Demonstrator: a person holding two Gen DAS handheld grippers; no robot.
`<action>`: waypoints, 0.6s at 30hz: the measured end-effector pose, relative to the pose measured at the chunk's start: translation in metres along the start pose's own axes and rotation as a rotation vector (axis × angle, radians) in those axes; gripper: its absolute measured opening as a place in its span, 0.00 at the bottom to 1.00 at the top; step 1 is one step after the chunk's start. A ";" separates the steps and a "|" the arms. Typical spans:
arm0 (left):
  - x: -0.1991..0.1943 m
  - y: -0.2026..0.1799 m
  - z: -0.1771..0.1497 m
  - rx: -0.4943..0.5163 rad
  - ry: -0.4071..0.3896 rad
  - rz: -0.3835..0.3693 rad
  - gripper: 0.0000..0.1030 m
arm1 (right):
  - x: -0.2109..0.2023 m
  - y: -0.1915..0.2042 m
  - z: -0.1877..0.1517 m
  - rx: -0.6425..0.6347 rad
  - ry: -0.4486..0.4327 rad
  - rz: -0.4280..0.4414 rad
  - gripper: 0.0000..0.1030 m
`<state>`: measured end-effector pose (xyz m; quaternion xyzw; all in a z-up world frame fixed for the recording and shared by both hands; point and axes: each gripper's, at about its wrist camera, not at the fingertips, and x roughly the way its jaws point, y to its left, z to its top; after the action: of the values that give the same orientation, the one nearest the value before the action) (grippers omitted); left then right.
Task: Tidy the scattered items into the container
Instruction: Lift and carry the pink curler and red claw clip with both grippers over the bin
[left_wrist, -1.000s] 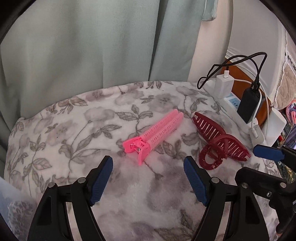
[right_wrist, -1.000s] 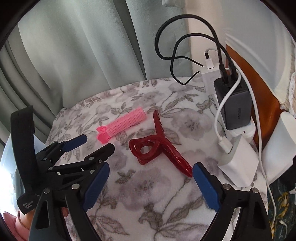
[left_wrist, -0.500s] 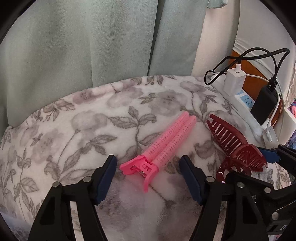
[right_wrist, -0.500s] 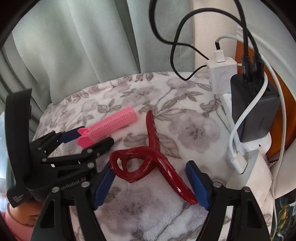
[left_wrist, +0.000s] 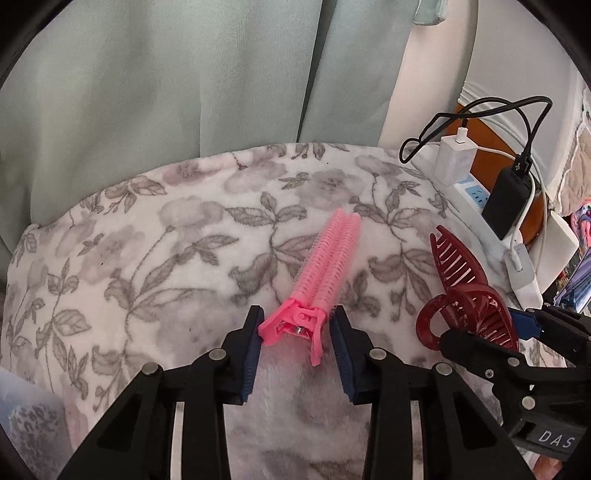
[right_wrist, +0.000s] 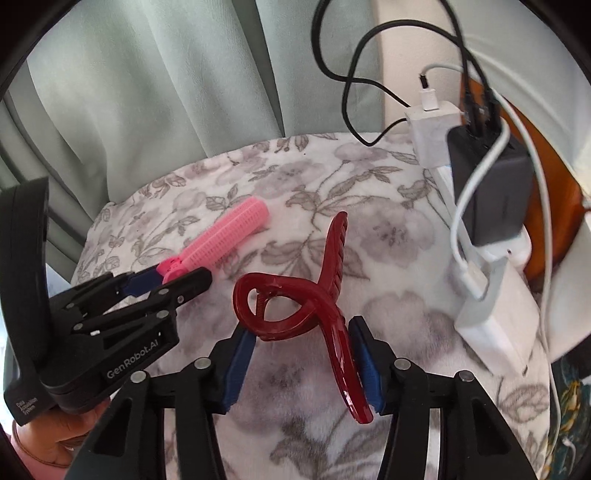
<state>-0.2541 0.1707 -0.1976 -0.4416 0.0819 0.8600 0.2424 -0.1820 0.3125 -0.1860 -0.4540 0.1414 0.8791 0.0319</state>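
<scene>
Two hair accessories lie on a floral fleece blanket (left_wrist: 155, 266), each framed by a hand-held gripper.

Item 1: pink roller clip (left_wrist: 325, 269). Long, bristled double barrel with a hinged plastic handle at the near end. It lies at a slant, barrel tips pointing away toward the pale green curtain (left_wrist: 184, 81). The left gripper (left_wrist: 295, 332) has its jaws closed in on both sides of the handle end, the blue pads just beside or touching the pink plastic; whether they press firmly cannot be told. In the right wrist view the same clip (right_wrist: 225, 236) shows its handle between the left gripper's fingertips.

Item 2: dark red claw clip (right_wrist: 317, 295). Glossy, toothed, lying on its side to the right of the pink clip and apart from it. The right gripper (right_wrist: 301, 343) has its jaws partly closed around the clip's handle loops; the right pad lies against one arm of the clip, the left pad is at the loop's edge.

Item 3: container. Only a translucent corner (left_wrist: 22, 417) shows at the lower left of the left wrist view, holding neither clip.

Surroundings: white power strip (left_wrist: 476, 206) with a white charger (right_wrist: 432, 129), black adapter (right_wrist: 491, 192) and cables, along the blanket's right edge. A hand (right_wrist: 70, 435) holds the left gripper's handle.
</scene>
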 end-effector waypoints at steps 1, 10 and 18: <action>-0.004 0.000 -0.004 -0.009 0.003 0.002 0.37 | -0.004 -0.001 -0.003 0.009 -0.002 0.004 0.54; -0.045 0.004 -0.045 -0.086 0.027 0.020 0.37 | -0.045 0.001 -0.038 0.078 -0.014 0.054 0.54; -0.087 0.001 -0.067 -0.123 0.005 0.045 0.37 | -0.083 0.014 -0.061 0.097 -0.047 0.098 0.54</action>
<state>-0.1636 0.1160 -0.1677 -0.4560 0.0395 0.8674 0.1952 -0.0882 0.2880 -0.1493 -0.4235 0.2054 0.8822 0.0140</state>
